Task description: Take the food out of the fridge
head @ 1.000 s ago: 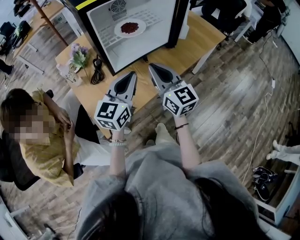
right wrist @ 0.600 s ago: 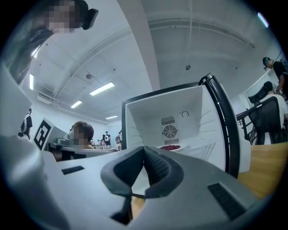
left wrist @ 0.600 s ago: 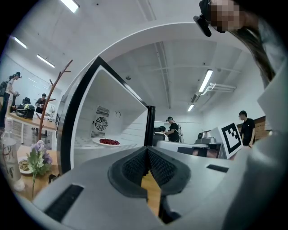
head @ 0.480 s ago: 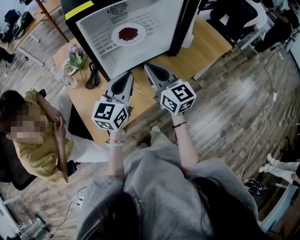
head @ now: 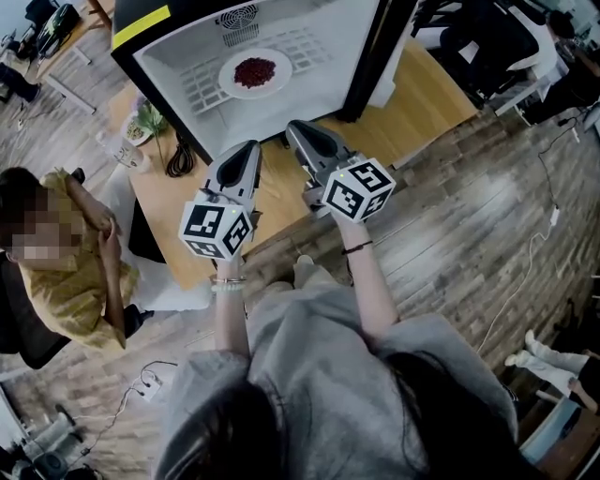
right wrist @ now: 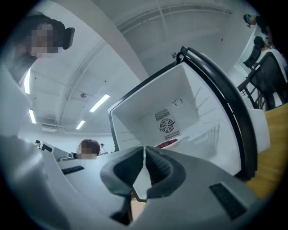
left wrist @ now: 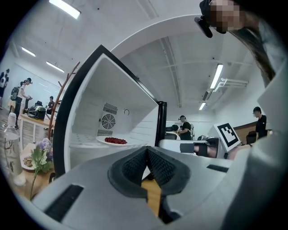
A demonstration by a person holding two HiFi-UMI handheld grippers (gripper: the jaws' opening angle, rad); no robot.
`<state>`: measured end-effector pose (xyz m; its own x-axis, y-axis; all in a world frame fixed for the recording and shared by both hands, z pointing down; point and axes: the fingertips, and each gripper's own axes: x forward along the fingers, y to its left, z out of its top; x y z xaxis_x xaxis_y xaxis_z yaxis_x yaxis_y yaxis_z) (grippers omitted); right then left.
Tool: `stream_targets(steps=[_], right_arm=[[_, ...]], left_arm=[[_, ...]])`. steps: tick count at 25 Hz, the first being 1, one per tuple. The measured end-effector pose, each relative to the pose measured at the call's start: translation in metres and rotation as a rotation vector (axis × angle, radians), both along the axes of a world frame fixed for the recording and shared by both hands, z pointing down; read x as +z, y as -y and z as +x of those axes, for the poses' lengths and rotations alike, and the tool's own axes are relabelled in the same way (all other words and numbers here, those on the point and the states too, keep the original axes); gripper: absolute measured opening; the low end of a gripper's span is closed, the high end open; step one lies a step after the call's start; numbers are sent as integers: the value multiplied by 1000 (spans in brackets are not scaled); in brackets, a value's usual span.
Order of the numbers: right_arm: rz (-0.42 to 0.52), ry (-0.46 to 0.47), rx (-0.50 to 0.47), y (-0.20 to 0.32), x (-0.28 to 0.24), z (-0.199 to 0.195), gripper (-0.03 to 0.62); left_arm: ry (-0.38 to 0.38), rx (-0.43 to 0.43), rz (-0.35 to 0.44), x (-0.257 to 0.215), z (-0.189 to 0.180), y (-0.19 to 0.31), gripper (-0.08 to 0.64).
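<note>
Facing fridge point(head: 328, 56), left tongs point(head: 249, 148), right tongs point(head: 295, 128) closed

No legible text, labels, brands or numbers, on any surface in view

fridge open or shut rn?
Open. The head view looks straight into the fridge: its white interior, the back fan and the plate of red food on the shelf all show.

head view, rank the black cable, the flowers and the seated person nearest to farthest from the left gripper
From the left gripper:
1. Cable, on the table, just to its left.
2. Flowers, further left, near the table's edge.
3. Seated person, off the table, far left and lower in the picture.
</note>
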<state>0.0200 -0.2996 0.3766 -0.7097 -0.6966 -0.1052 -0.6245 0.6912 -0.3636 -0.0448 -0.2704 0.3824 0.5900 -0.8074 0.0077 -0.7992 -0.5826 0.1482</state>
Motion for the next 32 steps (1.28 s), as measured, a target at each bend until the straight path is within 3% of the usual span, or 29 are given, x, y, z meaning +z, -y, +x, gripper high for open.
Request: stream_targets(steps=[11, 13, 18, 23, 32], right_arm=[[-104, 119, 38, 31, 7, 3, 14], [-133, 144, 22, 38, 9, 2, 62], [-213, 229, -7, 51, 17, -5, 86], [-320, 380, -58, 66, 20, -7, 121], [-407, 481, -75, 93, 27, -12, 146]], left_arm=[[24, -18, -39, 9, -7, 17, 8], [27, -16, -46, 11, -8, 22, 8], [30, -28, -73, 20, -15, 30, 8], [26, -33, -77, 22, -16, 42, 8], [36, -41, -89, 27, -16, 63, 8]])
